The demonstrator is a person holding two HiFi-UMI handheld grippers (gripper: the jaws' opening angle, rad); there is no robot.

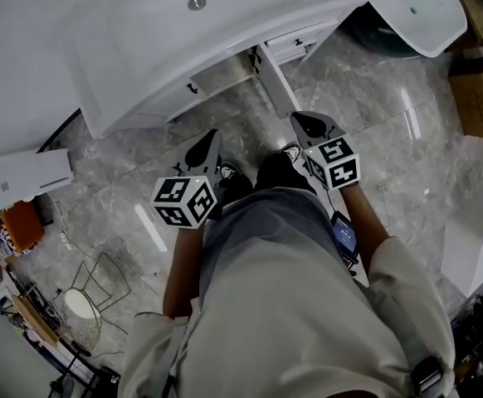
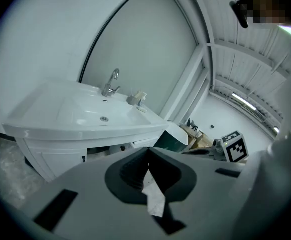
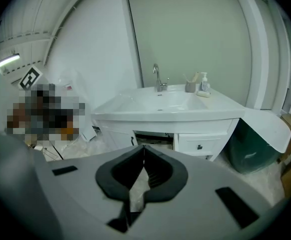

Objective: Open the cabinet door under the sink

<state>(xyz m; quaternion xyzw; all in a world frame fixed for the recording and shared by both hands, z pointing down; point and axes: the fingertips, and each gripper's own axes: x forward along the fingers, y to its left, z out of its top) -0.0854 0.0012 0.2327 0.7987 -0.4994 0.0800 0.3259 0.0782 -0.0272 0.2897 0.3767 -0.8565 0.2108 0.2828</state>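
Both the left gripper (image 1: pixel 209 139) and the right gripper (image 1: pixel 300 119) are clenched tip to tip on nothing and held low. The cabinet door (image 3: pixel 116 140) sits under the sink (image 3: pixel 160 104), ahead of both claws and well apart from them. Its handle (image 3: pixel 132 141) stands upright beside a dark opening (image 3: pixel 153 138). The left gripper looks nearer that handle. Counted: 2 grippers, 1 sink, 1 tap (image 3: pixel 157 78), 1 handled door, 1 knobbed drawer (image 3: pixel 199 145)
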